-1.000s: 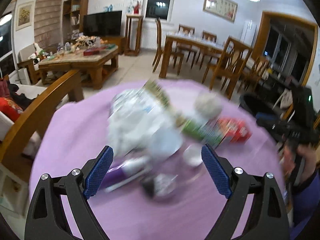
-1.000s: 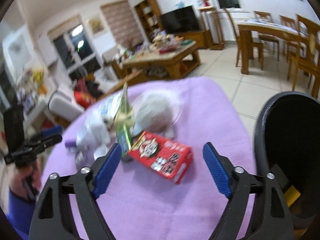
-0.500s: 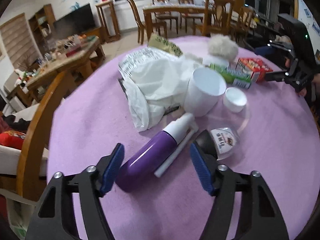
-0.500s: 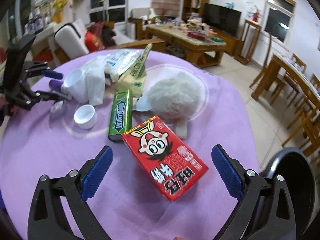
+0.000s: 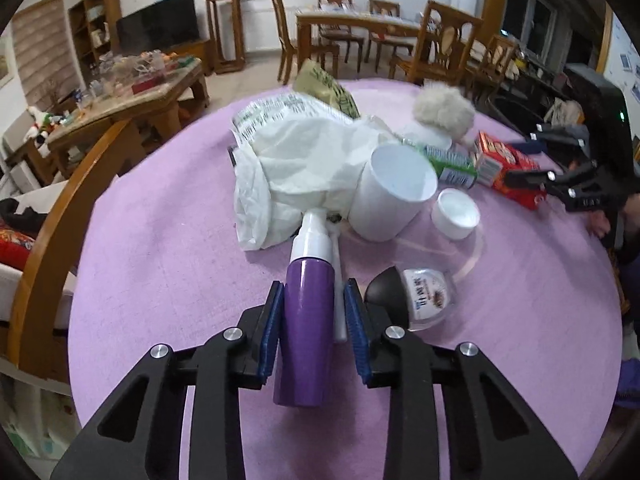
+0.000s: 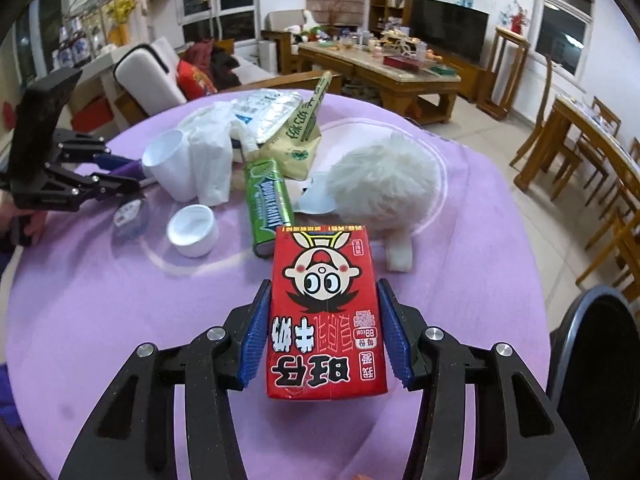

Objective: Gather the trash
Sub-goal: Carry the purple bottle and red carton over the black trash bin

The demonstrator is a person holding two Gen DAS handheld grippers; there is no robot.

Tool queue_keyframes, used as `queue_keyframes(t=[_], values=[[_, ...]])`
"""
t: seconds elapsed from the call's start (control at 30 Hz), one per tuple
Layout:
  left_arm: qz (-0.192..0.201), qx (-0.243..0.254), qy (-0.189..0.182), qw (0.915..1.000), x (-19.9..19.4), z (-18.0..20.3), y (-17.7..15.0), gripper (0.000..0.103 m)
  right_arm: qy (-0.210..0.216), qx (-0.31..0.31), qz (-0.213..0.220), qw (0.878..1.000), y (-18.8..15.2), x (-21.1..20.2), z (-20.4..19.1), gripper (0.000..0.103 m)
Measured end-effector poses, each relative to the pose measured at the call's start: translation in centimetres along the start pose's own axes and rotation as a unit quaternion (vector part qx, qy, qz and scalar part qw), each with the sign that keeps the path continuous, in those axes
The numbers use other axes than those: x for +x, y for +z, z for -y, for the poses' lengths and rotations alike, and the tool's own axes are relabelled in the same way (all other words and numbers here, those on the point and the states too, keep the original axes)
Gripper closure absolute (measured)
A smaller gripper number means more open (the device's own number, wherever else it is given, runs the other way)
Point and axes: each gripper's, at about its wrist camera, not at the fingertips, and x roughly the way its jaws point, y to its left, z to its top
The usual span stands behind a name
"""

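Observation:
Trash lies on a round table with a purple cloth. My left gripper is shut on a purple spray bottle with a white cap, lying on the cloth. My right gripper is shut on a red milk carton with a cartoon face, also on the cloth. Beyond lie a white paper cup, a white lid, a green gum pack, a white plastic bag, snack wrappers, a white fluffy ball and a small clear bottle with a black cap.
A black trash bin stands off the table's right edge in the right wrist view. A wooden chair back curves along the table's left side. A coffee table and dining chairs stand farther back.
Both grippers have moved forward and closed: the left onto the purple spray bottle, the right onto the red carton. Half a second ago both were open around them.

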Motion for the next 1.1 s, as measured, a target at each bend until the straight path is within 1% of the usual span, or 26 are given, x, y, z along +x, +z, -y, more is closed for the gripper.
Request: queue_keyframes(t=[0.1, 0.13, 0.17, 0.23, 0.33, 0.5, 0.67, 0.77, 0.9, 1.1], values=[[0.030, -0.033, -0.006, 0.9990, -1.5, -0.1, -0.3, 0.073, 0.031, 0.039, 0.028, 0.998, -0.3, -1.8, 0.0, 0.052], [0.042, -0.045, -0.007, 0.9981, -2.2, -0.1, -0.4, 0.073, 0.047, 0.056, 0.043, 0.996, -0.4, -2.8, 0.0, 0.052], [0.053, -0.054, -0.008, 0.9971, -2.9, 0.1, -0.4, 0.078, 0.059, 0.067, 0.053, 0.995, -0.5, -3.5, 0.0, 0.052], [0.074, -0.066, -0.014, 0.9950, -4.1, 0.8, -0.3, 0.078, 0.088, 0.093, 0.080, 0.989, -0.3, -5.2, -0.2, 0.052], [0.102, -0.069, -0.018, 0.9922, -5.6, 2.4, 0.5, 0.078, 0.115, 0.117, 0.111, 0.980, -0.3, -7.2, -0.2, 0.052], [0.146, -0.070, -0.035, 0.9861, -7.4, 5.1, 2.3, 0.078, 0.134, 0.137, 0.153, 0.969, -0.4, -10.2, -0.2, 0.052], [0.176, -0.060, -0.066, 0.9804, -7.6, 8.7, 4.9, 0.078, 0.134, 0.164, 0.189, 0.959, -1.7, -13.7, 1.7, 0.052], [0.184, -0.045, -0.085, 0.9783, -7.0, 11.5, 6.9, 0.078, 0.117, 0.184, 0.209, 0.953, -2.7, -15.7, 3.1, 0.052], [0.187, -0.025, -0.112, 0.9757, -5.8, 15.1, 8.9, 0.078, 0.093, 0.217, 0.234, 0.943, -4.7, -18.2, 6.4, 0.052], [0.183, 0.009, -0.153, 0.9710, -3.1, 20.9, 12.1, 0.078, 0.047, 0.268, 0.267, 0.924, -9.1, -21.9, 11.6, 0.052]])
